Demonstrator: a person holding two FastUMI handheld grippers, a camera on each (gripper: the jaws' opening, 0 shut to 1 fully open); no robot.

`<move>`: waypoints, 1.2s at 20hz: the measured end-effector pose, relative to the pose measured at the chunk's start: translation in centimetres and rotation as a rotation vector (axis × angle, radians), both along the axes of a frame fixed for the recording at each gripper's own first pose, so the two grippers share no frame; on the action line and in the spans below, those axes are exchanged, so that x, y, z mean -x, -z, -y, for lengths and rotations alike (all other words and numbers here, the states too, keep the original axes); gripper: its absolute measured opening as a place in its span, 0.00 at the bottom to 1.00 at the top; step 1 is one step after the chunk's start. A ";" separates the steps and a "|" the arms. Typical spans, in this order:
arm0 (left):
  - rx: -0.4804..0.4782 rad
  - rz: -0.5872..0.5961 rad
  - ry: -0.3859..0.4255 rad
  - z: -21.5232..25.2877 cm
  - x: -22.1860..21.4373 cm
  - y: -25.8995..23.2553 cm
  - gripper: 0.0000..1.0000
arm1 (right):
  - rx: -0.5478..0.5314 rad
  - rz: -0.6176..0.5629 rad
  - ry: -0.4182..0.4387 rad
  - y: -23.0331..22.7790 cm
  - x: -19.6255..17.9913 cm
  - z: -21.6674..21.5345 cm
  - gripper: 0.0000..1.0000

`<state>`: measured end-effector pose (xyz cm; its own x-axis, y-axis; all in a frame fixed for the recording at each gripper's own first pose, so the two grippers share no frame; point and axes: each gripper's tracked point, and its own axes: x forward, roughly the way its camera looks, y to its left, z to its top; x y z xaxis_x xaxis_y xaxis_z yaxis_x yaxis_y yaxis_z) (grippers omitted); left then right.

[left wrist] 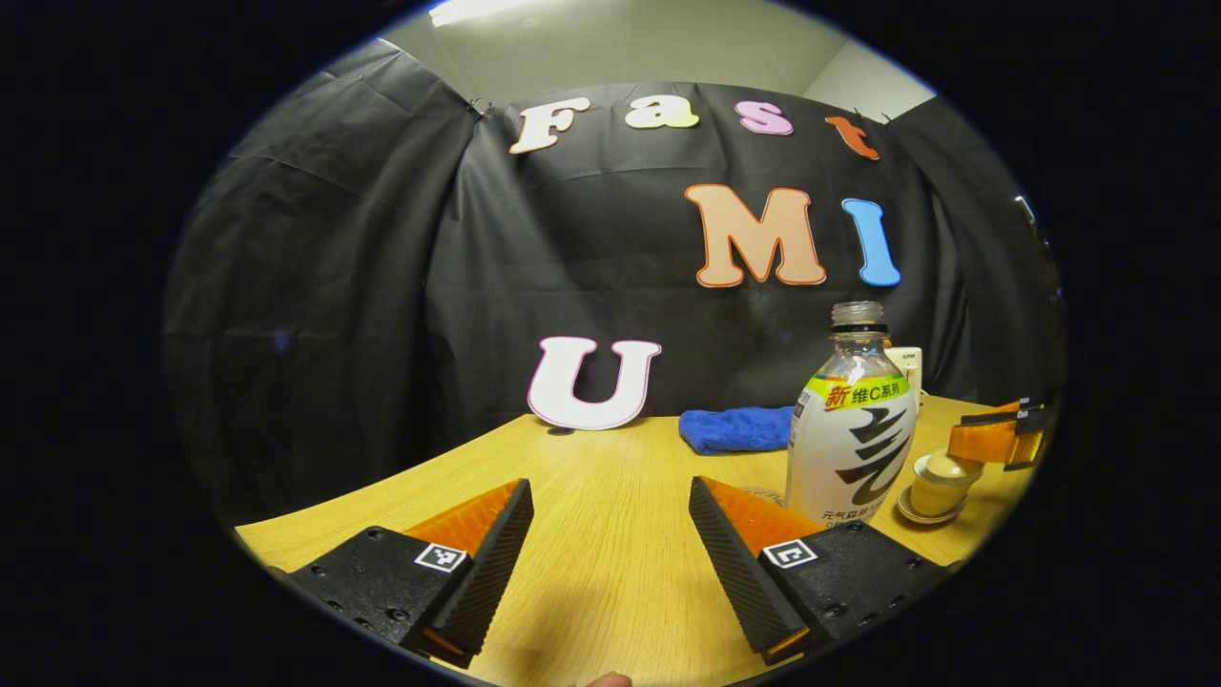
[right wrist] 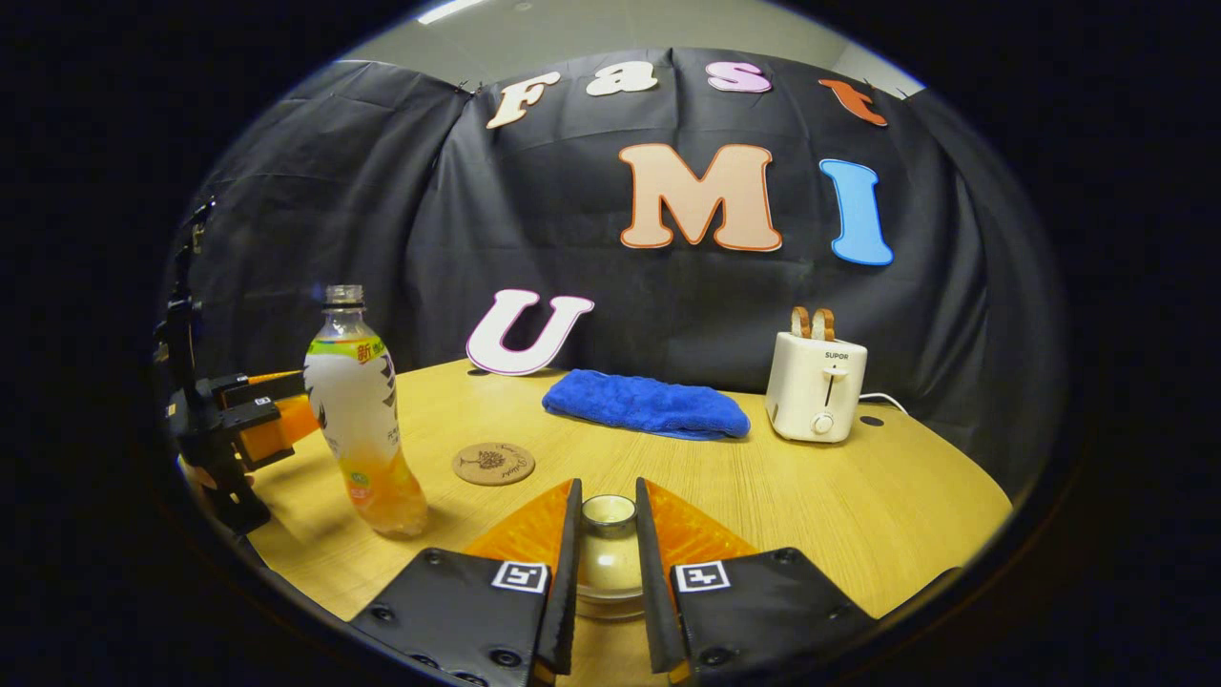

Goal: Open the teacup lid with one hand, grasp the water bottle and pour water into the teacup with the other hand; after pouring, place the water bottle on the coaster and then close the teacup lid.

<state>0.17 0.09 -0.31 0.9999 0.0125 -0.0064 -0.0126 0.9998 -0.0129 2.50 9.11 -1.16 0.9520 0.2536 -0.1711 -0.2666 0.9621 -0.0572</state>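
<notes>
A capless bottle (left wrist: 854, 429) with a white and green label stands upright on the wooden table (left wrist: 610, 563), right of my open left gripper (left wrist: 609, 487), whose fingers hold nothing. Beyond the bottle sits the small teacup (left wrist: 935, 491) on its saucer, lid on. My right gripper (left wrist: 963, 447) reaches in over it. In the right gripper view, my right gripper (right wrist: 607, 487) is shut on the teacup lid (right wrist: 609, 515), one finger on each side of its knob. The bottle (right wrist: 358, 410) stands left, with the left gripper (right wrist: 291, 405) just behind it. A round cork coaster (right wrist: 493, 464) lies between bottle and teacup.
A folded blue cloth (right wrist: 649, 403) lies at the back of the table. A white toaster (right wrist: 816, 386) with toast in its slots stands at the back right, its cord trailing off. Black cloth walls close in the table on all far sides.
</notes>
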 end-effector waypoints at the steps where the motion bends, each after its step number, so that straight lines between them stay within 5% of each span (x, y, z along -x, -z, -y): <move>1: 0.001 0.000 0.003 0.0 0.0 0.0 0.96 | -0.012 0.005 0.003 -0.2 -0.1 0.1 0.33; 24: 0.084 -0.071 0.266 7.3 4.8 0.3 0.96 | -0.074 0.077 0.070 -4.1 1.2 6.0 0.34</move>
